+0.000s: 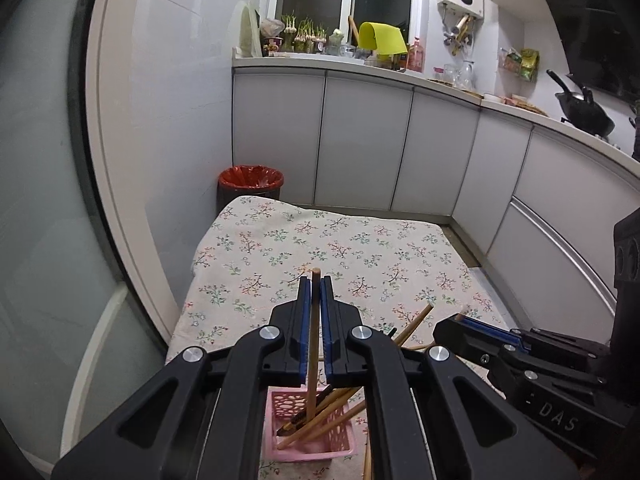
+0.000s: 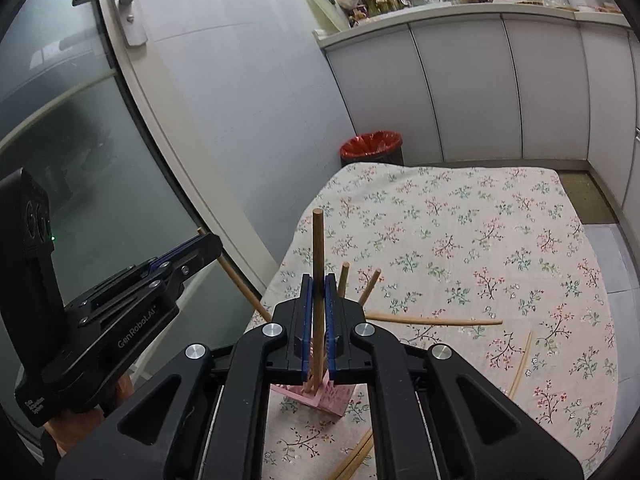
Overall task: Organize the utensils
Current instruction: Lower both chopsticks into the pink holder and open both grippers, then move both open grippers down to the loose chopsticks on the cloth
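In the left wrist view my left gripper (image 1: 315, 280) clamps a chopstick (image 1: 313, 332) above the pink basket (image 1: 316, 446) at the bottom centre; the floral cloth (image 1: 340, 248) fills the middle, the white cabinets (image 1: 360, 140) stand above.

In the right wrist view my right gripper (image 2: 319, 280) grips another chopstick (image 2: 318, 264), its lower end in the basket; two loose chopsticks (image 2: 434, 321) lie on the cloth to the right, and the red bin (image 2: 372, 146) is upper centre.

Wooden chopsticks (image 2: 318, 280) in pink basket (image 1: 308, 440)

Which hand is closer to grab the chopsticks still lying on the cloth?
Probably right. The loose chopsticks lie on the cloth to the right of the basket, on the side of the right gripper; the left gripper is across the basket. Both hold a chopstick now, so drop that first.
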Action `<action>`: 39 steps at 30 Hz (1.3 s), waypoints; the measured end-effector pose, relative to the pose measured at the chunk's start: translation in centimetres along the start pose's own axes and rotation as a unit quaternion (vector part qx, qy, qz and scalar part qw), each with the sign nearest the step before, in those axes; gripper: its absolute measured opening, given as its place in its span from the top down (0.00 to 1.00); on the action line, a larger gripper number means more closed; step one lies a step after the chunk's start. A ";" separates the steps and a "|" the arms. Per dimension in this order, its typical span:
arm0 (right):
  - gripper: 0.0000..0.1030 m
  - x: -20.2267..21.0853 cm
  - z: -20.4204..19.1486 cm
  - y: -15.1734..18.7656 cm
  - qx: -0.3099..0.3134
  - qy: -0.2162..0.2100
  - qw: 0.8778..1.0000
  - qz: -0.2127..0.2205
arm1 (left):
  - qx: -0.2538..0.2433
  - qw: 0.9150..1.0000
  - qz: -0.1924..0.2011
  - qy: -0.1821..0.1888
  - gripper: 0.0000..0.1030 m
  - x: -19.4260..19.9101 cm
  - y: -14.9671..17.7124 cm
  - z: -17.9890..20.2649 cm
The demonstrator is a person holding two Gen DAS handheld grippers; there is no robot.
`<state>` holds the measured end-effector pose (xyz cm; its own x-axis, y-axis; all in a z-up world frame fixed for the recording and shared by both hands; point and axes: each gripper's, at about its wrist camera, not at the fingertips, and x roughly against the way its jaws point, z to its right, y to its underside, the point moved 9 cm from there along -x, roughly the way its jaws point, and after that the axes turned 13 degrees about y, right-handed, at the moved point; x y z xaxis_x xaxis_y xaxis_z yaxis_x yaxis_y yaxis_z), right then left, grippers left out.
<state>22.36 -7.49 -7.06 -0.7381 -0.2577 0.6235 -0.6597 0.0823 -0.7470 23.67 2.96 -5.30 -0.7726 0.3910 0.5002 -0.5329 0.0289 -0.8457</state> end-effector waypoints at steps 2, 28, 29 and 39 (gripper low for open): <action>0.91 -0.2 0.1 0.1 -0.001 0.002 1.000 -0.002 | 0.006 1.000 -0.005 0.004 0.87 -0.3 0.0 0.1; 0.20 3.6 10.4 1.2 -0.030 0.064 0.997 -0.023 | 0.046 0.992 -0.102 0.051 0.09 0.8 7.0 3.1; 0.17 3.4 11.0 1.5 -0.032 0.071 0.997 -0.030 | 0.036 0.992 -0.110 0.049 0.09 0.6 7.6 3.5; 0.08 0.6 16.0 6.6 -0.031 0.144 0.981 -0.124 | -0.004 0.972 -0.224 0.065 0.08 -2.1 14.1 5.6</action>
<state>19.79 -22.56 -15.31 -0.5570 0.0042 0.8305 -0.8250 0.1119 -0.5539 15.81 -2.60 -17.27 -0.4132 0.4497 0.7919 -0.8029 0.2304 -0.5498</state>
